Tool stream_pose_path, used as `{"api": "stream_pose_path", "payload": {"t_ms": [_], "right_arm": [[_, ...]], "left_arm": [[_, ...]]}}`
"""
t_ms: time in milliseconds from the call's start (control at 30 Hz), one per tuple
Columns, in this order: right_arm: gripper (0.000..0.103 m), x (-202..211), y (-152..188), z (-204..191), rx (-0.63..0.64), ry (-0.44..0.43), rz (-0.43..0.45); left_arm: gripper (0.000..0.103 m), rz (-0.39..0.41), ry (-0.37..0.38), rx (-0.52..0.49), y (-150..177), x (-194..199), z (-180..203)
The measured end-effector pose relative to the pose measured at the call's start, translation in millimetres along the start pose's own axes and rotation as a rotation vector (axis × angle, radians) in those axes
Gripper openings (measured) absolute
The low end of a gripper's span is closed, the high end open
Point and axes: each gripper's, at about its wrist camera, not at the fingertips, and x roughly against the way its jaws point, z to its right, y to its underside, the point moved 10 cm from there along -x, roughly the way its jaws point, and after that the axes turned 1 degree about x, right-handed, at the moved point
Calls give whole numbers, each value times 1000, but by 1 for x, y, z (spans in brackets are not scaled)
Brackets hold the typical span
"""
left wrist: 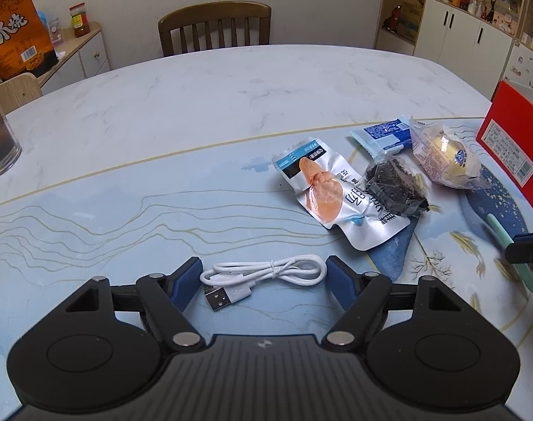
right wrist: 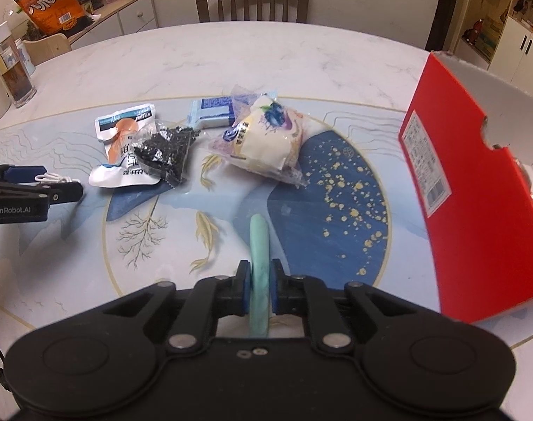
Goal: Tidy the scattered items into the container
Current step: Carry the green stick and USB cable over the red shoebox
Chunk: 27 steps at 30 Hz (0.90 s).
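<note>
**Right gripper clamping the green pen**

The right gripper is pinching a mint-green pen, its long axis pointing away along the fingers toward the snack packets. The left gripper is straddling the coiled white cable lying crosswise, pads possibly touching it.

Red box cut by right edge, contents hidden. Pen partly covered between right gripper pads. Cable mostly hidden behind left gripper.
</note>
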Motion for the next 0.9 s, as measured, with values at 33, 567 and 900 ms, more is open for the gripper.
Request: {"api": "stream_pose_path", "payload": {"t_ms": [33, 567, 900], "right_arm": [[10, 2, -1, 1, 1, 0, 4], [10, 45, -11, 19, 2, -35, 64], [10, 82, -20, 45, -48, -101, 89]], "left_arm": [[76, 3, 1, 0, -1, 2, 0], [76, 45, 40, -2, -22, 58, 26], [76, 71, 81, -16, -46, 89, 61]]}}
